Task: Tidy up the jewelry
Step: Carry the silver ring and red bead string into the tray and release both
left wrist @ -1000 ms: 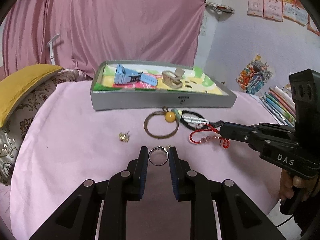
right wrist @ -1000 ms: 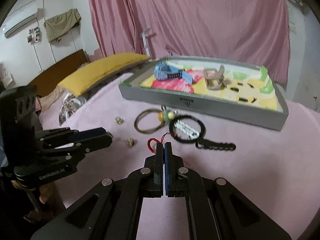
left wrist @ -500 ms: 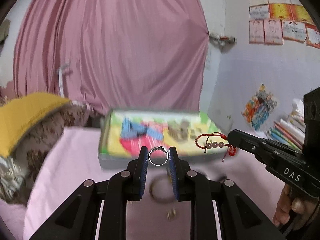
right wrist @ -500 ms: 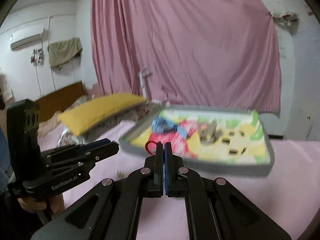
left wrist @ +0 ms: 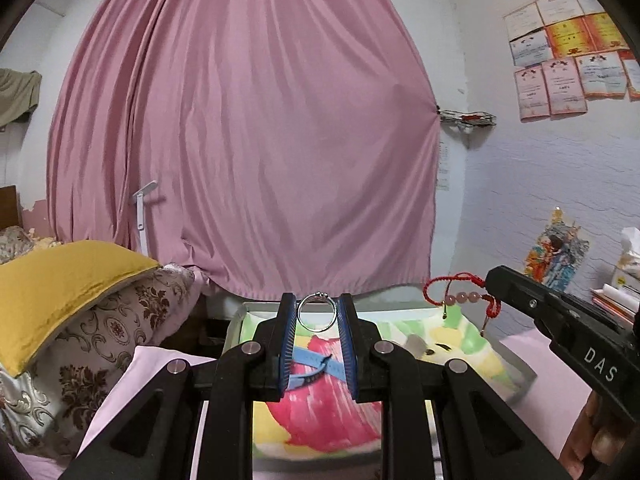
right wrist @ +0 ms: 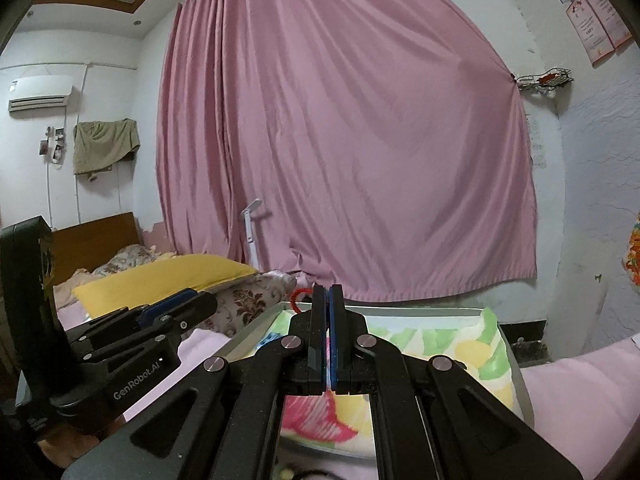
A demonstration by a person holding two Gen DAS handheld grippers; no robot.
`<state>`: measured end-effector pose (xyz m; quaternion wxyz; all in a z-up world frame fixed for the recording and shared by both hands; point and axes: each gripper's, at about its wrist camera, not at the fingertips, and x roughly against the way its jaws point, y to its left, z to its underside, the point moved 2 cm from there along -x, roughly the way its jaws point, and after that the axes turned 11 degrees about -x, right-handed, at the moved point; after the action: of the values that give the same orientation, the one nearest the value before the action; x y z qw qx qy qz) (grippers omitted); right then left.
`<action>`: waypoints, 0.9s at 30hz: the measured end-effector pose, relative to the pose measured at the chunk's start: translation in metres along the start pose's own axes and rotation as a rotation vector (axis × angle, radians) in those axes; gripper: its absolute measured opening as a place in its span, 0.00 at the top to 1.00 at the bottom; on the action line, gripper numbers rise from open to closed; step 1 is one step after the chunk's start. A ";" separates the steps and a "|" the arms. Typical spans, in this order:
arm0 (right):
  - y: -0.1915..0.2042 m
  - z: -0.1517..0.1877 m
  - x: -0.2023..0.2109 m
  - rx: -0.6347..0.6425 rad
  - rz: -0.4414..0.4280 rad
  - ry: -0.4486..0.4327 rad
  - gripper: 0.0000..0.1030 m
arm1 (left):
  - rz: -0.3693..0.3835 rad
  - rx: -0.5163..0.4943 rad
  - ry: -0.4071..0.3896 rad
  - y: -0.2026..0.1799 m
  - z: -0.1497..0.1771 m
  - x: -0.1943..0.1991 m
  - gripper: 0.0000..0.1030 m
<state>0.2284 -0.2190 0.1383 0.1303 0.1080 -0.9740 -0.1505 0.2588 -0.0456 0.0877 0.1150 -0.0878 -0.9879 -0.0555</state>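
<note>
The left gripper (left wrist: 317, 314) has its blue-padded fingers clamped on a silver ring (left wrist: 317, 313), which stands upright between the tips, its small setting at twelve o'clock. The right gripper (right wrist: 328, 294) has its fingers pressed together on a red cord bracelet (left wrist: 460, 294); from the left wrist view the bracelet hangs off those tips at about three o'clock of the ring, a loop of red cord with three pale pink beads and a short tail dangling below. From the right wrist view only a small red curl (right wrist: 298, 296) shows at ten o'clock of the closed tips.

Both pieces are held in the air above the grey tray (left wrist: 236, 326), whose bottom carries a bright painted liner of red, yellow and green. A blue watch strap (left wrist: 316, 368) already lies in the tray, seen through the gap between the left fingers at six o'clock of the ring. A beige item further right in the tray is too blurred to name. The tray sits on pink cloth (left wrist: 132, 380); whether that covers a worktop or a bed I cannot tell.

The step in hand looks like the carry: ring and bracelet are over the tray but not yet set down. The next move probably calls for lowering each gripper toward a free patch of liner, clear of the strap, and parting the fingers close to the surface so the ring does not roll and the cord does not snag on a pad.
</note>
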 end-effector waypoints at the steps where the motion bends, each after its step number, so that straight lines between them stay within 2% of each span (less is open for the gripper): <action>1: -0.001 0.001 -0.005 -0.004 0.006 0.002 0.99 | -0.005 0.003 0.004 0.000 0.001 -0.004 0.81; 7: -0.013 0.014 -0.035 -0.029 0.051 0.075 0.99 | 0.010 0.021 0.079 0.002 0.014 -0.026 0.81; 13: -0.029 0.029 -0.062 -0.070 0.078 0.220 0.99 | 0.063 0.035 0.223 0.005 0.030 -0.048 0.81; 20: -0.047 0.053 -0.085 -0.146 0.067 0.378 0.99 | 0.118 0.014 0.415 -0.002 0.051 -0.073 0.81; 24: -0.051 0.061 -0.091 -0.173 0.062 0.419 0.99 | 0.137 0.002 0.497 -0.006 0.061 -0.081 0.81; 27: -0.053 0.063 -0.092 -0.185 0.062 0.424 0.99 | 0.141 -0.010 0.514 -0.008 0.063 -0.081 0.81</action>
<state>0.3058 -0.2290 0.0424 0.3459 0.0950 -0.9097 -0.2091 0.3216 -0.0580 0.0065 0.3651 -0.1400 -0.9175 -0.0726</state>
